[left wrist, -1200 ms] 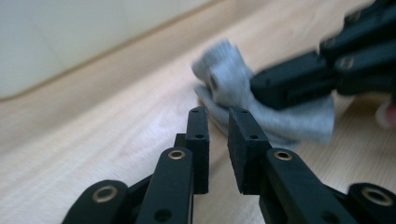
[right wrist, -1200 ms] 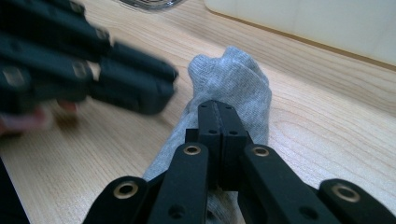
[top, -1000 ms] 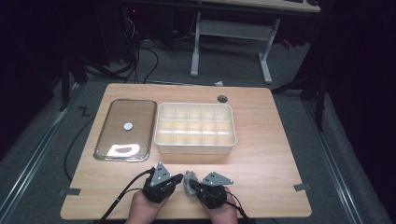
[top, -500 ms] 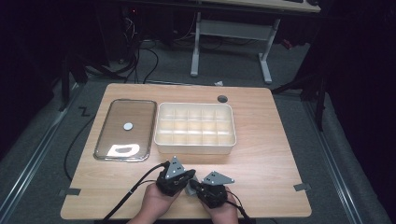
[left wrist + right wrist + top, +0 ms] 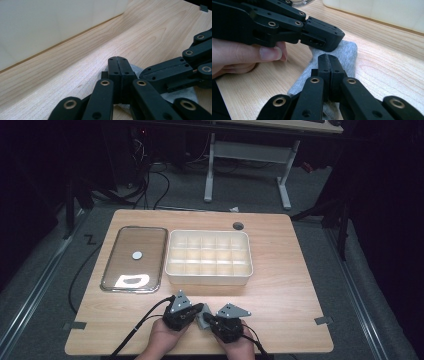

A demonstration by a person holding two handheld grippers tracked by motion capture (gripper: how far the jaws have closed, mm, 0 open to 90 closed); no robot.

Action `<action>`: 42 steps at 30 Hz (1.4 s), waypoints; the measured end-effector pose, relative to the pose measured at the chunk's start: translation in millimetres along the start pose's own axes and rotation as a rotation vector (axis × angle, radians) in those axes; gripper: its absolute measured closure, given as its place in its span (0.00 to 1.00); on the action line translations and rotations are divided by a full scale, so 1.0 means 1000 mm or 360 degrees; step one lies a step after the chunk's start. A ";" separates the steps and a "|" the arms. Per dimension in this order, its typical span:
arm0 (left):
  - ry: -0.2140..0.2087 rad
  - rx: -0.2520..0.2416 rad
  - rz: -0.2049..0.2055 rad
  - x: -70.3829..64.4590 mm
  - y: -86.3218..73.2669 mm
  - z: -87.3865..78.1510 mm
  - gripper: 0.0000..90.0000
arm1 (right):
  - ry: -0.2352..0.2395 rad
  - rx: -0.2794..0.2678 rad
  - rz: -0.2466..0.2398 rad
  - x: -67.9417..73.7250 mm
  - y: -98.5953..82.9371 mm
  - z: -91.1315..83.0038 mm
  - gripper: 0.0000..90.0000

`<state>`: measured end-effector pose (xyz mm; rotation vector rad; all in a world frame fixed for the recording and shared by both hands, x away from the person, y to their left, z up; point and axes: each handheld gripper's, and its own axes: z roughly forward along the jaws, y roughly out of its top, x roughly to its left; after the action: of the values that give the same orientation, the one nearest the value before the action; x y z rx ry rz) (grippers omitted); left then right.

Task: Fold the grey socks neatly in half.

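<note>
A: Where the two tools meet, low and centre in the high view: small grey cloth (image 5: 202,319) flat on the table (image 5: 290,285), near the bottom edge, well short of the white divided box (image 5: 208,276).

B: Confirmed from the right gripper view. Cloth in the middle of the frame, folded or rolled into a short strip running away from the lens. Bare wood all round it.

A: State of the tongs?

B: Left gripper (image 5: 334,37) clenched, jaws pressed flat together, tip lying on the far end of the cloth, upper centre of that frame. Right gripper (image 5: 327,58) likewise clenched, tip down on the near half. No fabric visible between either pair; cannot tell whether any is nipped at the very tip. Hand (image 5: 237,55) at mid left, one finger just beside the cloth.

A: Step in hand?

B: Probably pinning or squaring up the cloth, one tool on each end. Lift not begun.

A: Next move?

B: Likely needs one pair opened and re-closed over an edge for a true pinch, other tip holding the strip down. Then a carry toward the box, upper centre. Clear lid (image 5: 155,255) at upper left, well apart, off the route.
</note>
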<state>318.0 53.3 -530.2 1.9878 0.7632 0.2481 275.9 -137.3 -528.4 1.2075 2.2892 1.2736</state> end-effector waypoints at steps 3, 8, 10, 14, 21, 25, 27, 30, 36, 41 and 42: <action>0.0005 -0.0012 0.0009 0.000 -0.001 0.000 1.00 | -0.0005 0.0003 0.0001 0.000 0.001 0.000 1.00; 0.0009 -0.0016 0.0006 0.000 -0.001 0.000 1.00 | -0.0019 -0.0006 -0.0007 0.002 0.004 -0.003 1.00; 0.0009 -0.0018 0.0007 0.000 -0.001 0.000 1.00 | -0.0012 -0.0037 -0.0025 0.004 0.006 -0.009 1.00; 0.0008 -0.0017 0.0007 0.000 -0.001 0.000 1.00 | 0.0025 -0.0089 -0.0078 0.011 0.012 -0.021 1.00; 0.0001 -0.0013 0.0016 0.000 -0.001 0.000 1.00 | 0.0034 0.0049 -0.0117 0.017 -0.004 -0.014 1.00; 0.0005 -0.0009 0.0000 0.001 -0.001 0.001 1.00 | 0.0025 0.0057 -0.0127 0.018 -0.009 -0.010 1.00; 0.0002 -0.0004 -0.0010 0.001 -0.001 0.001 1.00 | 0.0023 0.0053 -0.0138 0.018 -0.010 -0.010 1.00; -0.0003 -0.0001 -0.0014 0.002 -0.001 0.001 1.00 | 0.0029 0.0046 -0.0141 0.018 -0.011 -0.009 1.00; 0.0012 -0.0010 -0.0006 0.001 -0.001 0.001 1.00 | 0.0073 -0.0024 -0.0070 0.015 -0.004 -0.019 0.88; 0.0016 -0.0010 -0.0001 0.001 -0.001 0.001 1.00 | 0.0003 -0.0042 0.0077 0.000 0.003 -0.022 0.69; 0.0016 -0.0010 -0.0001 0.001 -0.001 0.001 1.00 | 0.0013 -0.0032 0.0118 -0.003 0.003 -0.021 0.64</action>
<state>318.3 53.5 -531.4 1.9819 0.7685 0.2599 267.5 -151.0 -514.6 1.2938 2.2512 1.3259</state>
